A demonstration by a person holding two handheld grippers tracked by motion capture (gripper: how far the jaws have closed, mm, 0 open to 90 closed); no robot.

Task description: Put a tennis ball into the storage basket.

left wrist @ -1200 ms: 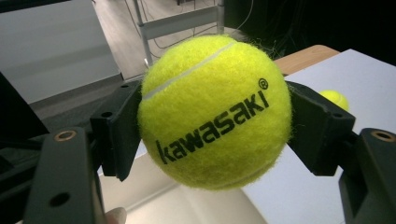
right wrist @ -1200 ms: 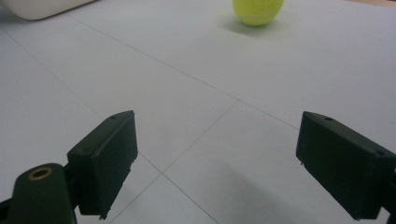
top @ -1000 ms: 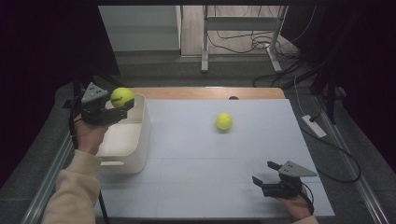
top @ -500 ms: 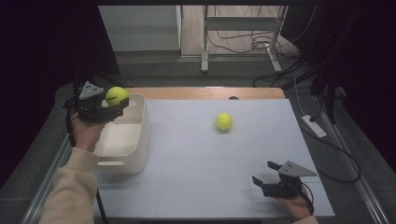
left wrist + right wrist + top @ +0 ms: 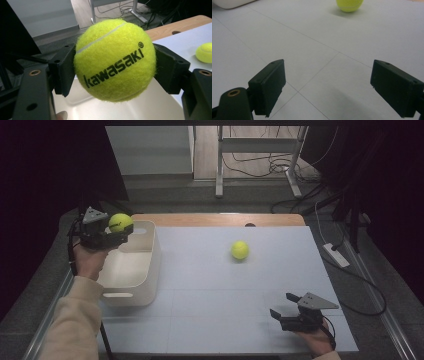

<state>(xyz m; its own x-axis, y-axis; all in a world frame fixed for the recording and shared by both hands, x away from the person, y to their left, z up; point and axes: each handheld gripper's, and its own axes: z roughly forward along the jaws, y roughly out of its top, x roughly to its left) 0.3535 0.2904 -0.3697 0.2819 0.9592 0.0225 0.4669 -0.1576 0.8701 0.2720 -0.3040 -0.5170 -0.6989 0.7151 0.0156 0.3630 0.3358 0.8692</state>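
My left gripper is shut on a yellow tennis ball marked "kawasaki", and holds it above the far left corner of a white bin. Both black pads press the ball's sides in the left gripper view. A second tennis ball lies loose on the white tabletop, right of the bin; it also shows at the right edge of the left gripper view and at the top of the right gripper view. My right gripper rests low near the table's front right, open with nothing between its pads.
The white tabletop has a wooden strip along its far edge. Beyond it stand a metal table leg and cables on the floor. A cable and a white plug strip lie off the table's right side.
The left hand with its ball has drifted a little left and slightly down over the bin's corner. The right gripper and the loose ball have stayed put.
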